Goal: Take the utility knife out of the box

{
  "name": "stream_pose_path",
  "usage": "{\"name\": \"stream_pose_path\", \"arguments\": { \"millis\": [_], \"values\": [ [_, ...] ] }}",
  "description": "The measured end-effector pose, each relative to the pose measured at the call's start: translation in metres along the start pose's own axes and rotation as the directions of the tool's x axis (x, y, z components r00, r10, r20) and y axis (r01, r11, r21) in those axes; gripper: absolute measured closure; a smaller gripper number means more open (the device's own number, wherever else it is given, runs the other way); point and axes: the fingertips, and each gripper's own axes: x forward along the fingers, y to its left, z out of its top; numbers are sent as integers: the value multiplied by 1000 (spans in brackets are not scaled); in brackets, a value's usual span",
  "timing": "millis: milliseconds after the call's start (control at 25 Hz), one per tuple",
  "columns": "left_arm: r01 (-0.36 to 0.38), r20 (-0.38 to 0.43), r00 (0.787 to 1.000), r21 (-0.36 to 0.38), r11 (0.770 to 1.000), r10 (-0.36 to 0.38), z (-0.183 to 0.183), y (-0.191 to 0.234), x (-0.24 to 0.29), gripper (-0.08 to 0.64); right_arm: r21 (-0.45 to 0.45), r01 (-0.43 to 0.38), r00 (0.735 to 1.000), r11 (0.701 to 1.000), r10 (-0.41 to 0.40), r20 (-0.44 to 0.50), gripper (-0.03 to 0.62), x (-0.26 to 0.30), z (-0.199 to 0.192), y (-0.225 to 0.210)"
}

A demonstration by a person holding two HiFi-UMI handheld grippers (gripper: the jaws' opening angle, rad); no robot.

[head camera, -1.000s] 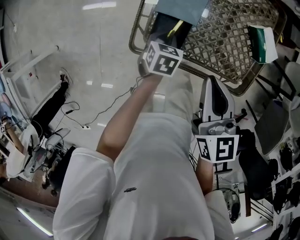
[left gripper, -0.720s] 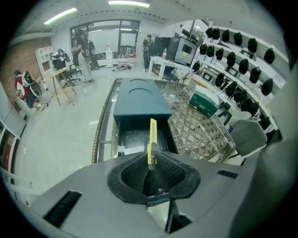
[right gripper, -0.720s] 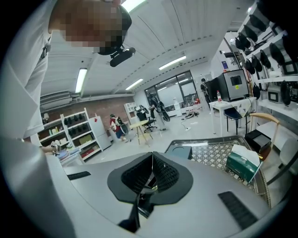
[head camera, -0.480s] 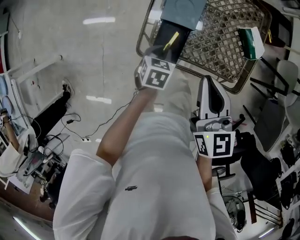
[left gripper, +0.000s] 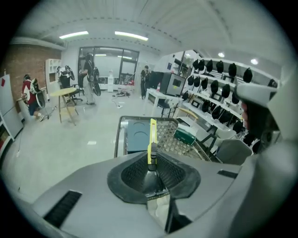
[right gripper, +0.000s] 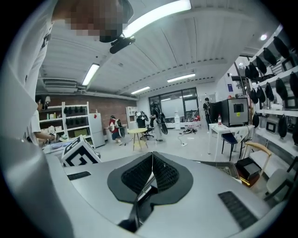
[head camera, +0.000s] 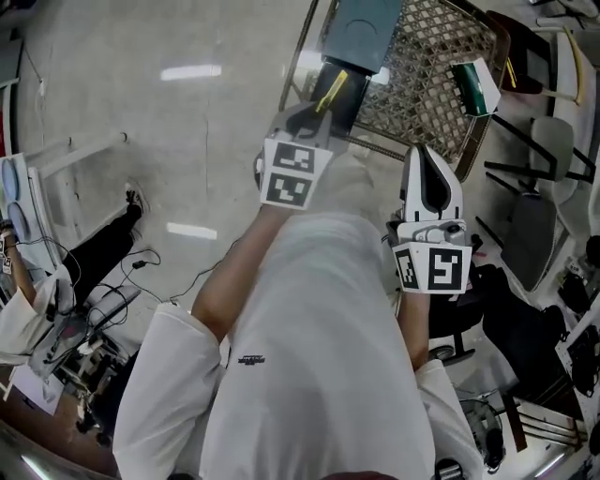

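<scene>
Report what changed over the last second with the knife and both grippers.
The left gripper drew back from the blue-grey box toward the person, carrying the yellow utility knife. The right gripper shifted only slightly. Unchanged: left jaws clamped on the knife, right jaws shut and empty, box and green carton in place on the mesh table.

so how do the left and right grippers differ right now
The left gripper is shut on the yellow utility knife, which sticks out past its tips. The right gripper has its jaws together on nothing. The left gripper looks down over the wire basket, while the right gripper faces out across the room, nearer level. Both are the same grey two-jaw build.
</scene>
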Motion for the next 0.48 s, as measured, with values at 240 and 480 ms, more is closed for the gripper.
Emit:
{"name": "stream_pose_path", "arguments": {
  "millis": [240, 480],
  "values": [
    [8, 128, 992, 26, 1000, -11, 37, 1, -55, 502, -68, 33, 999, 997, -31, 26, 594, -7, 21, 2],
    [-4, 237, 971, 34, 999, -4, 63, 7, -111, 502, -104, 43, 997, 994, -35, 76, 594, -13, 51, 5]
  ]
}}
